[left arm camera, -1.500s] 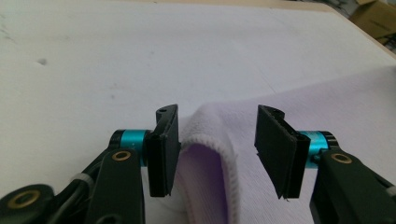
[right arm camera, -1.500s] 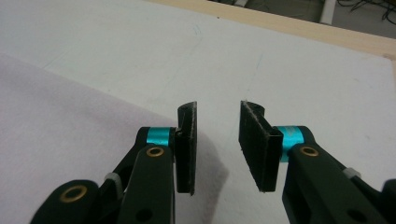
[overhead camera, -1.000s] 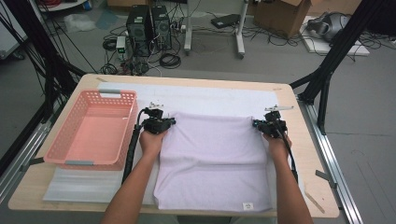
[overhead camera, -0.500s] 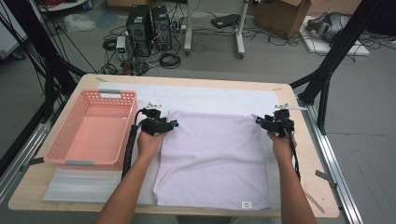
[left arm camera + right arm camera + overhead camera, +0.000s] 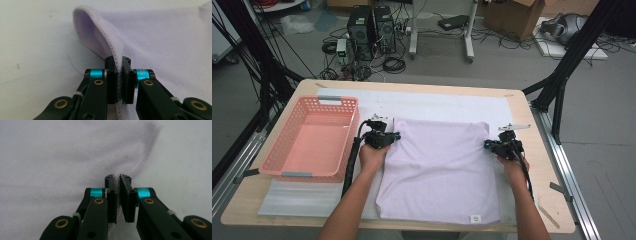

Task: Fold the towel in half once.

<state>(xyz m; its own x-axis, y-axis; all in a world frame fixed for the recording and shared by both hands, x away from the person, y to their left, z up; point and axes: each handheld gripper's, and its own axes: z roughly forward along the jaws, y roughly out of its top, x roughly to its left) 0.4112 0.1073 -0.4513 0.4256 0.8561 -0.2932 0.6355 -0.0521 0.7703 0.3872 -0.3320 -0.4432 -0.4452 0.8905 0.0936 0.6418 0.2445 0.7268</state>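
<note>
Lavender towel [image 5: 439,167] now stretched flat.

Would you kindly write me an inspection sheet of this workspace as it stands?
Surface: wooden table under a white mat.
Job's things: lilac cloth spread flat on the mat, small label at its near edge.
Clutter: pink basket, empty, at the left.
Grippers: left gripper and right gripper each pinch a side edge of the cloth.
Cables: one trails along each forearm.
Surroundings: computer towers, loose floor cables, cardboard box.
</note>
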